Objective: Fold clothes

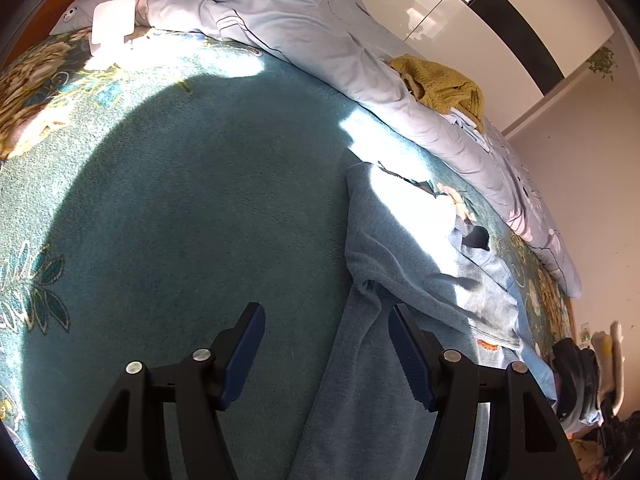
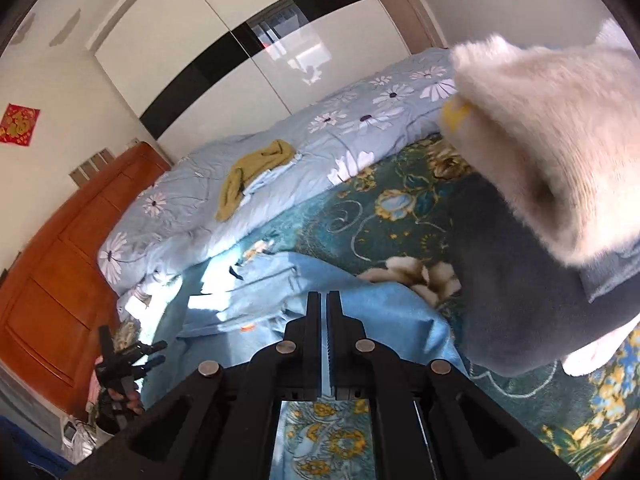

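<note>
A light blue garment [image 1: 404,272] lies spread on the teal floral blanket [image 1: 192,184] of the bed, one long part running down toward me. My left gripper [image 1: 326,320] is open just above that part, with cloth under its right finger. In the right wrist view the same garment [image 2: 320,292] lies ahead. My right gripper [image 2: 324,298] is shut, with a thin blue edge of the garment showing between its fingers. The left gripper also shows in the right wrist view [image 2: 154,354], at the far left.
A pale blue flowered duvet [image 2: 280,152] lies bunched along the far side with a mustard knit garment [image 2: 256,168] on it. A grey and white fluffy garment [image 2: 540,200] lies at the right. A wooden headboard [image 2: 60,264] and a white wardrobe [image 2: 224,40] stand behind.
</note>
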